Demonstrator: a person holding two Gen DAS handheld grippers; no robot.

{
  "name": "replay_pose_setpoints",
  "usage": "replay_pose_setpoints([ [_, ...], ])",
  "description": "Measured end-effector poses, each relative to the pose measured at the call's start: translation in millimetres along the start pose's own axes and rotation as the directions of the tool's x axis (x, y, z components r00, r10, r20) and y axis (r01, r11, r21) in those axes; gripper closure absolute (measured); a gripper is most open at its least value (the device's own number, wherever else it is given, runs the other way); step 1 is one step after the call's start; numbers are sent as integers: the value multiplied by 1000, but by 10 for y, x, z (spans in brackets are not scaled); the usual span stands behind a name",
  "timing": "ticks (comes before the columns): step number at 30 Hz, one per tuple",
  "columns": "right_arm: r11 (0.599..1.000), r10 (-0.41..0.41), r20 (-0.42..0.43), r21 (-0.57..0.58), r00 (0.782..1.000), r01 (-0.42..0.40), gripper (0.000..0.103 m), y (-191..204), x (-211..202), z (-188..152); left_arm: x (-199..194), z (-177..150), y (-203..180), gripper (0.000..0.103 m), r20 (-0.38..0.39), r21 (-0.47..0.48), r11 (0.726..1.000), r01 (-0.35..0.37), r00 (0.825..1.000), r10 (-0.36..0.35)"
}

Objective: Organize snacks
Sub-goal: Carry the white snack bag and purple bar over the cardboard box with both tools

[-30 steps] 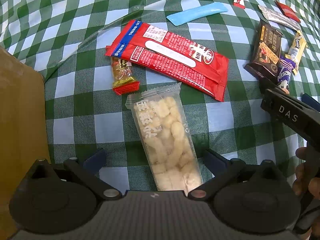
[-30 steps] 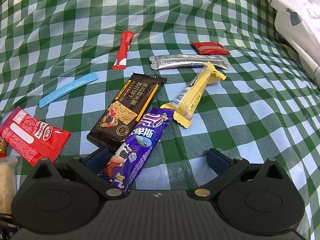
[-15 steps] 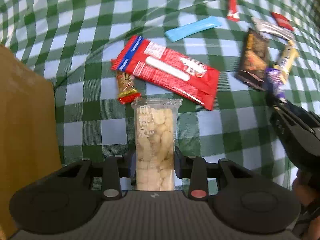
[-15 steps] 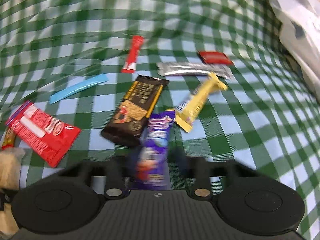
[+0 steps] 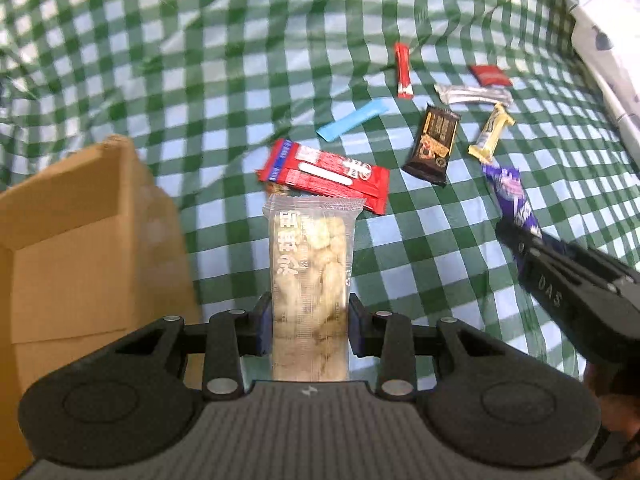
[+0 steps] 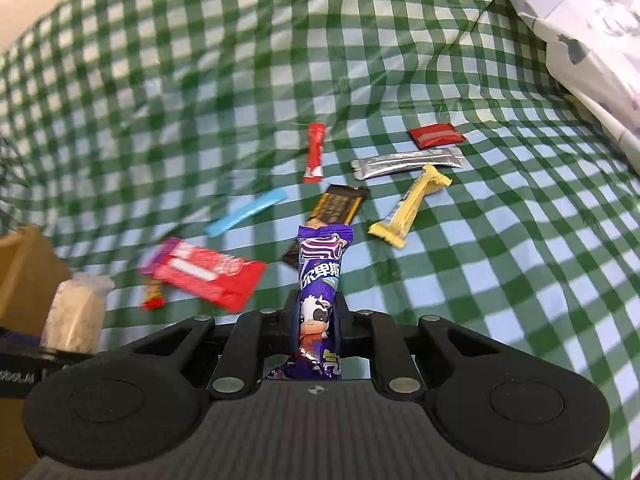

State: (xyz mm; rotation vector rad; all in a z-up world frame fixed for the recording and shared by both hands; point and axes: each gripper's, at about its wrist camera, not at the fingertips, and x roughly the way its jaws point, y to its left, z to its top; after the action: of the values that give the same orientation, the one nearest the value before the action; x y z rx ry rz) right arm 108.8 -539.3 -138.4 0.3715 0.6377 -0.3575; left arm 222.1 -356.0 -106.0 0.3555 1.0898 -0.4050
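Fingers of the left gripper (image 5: 308,330) are clamping a clear puffed-snack pack (image 5: 313,280), holding it clear of the green checked cloth (image 5: 240,60) beside the cardboard box (image 5: 76,248). Fingers of the right gripper (image 6: 316,322) are pinching a purple candy bar (image 6: 320,276) nearly closed, raising it above the black (image 6: 340,208) and yellow (image 6: 412,204) bars lying on the cloth.

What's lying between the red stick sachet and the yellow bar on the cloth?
The black cracker pack lies between the red stick sachet and the yellow bar, slightly nearer the camera; the right wrist view shows it best.
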Motion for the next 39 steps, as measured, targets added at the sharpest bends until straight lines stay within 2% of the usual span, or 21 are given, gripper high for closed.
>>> replay_pose_setpoints([
  [9,996,85,16,23,996,-86,87,681,-840,-265,-769,-519,469,63,75,-31,999,-18,997,20],
  [17,981,166,-77,-90,983,-173,87,1358,-1251,-448,-1278,-1053,925,63,102,-83,996,-27,994,36],
  [29,944,273,-105,-162,956,-287,87,2108,-1803,-573,-1720,-1564,1644,63,134,-201,978,-60,987,88],
  [39,916,320,-121,-215,940,-340,87,2496,-2007,-663,-1894,-1826,2042,63,147,-270,960,-74,982,117],
])
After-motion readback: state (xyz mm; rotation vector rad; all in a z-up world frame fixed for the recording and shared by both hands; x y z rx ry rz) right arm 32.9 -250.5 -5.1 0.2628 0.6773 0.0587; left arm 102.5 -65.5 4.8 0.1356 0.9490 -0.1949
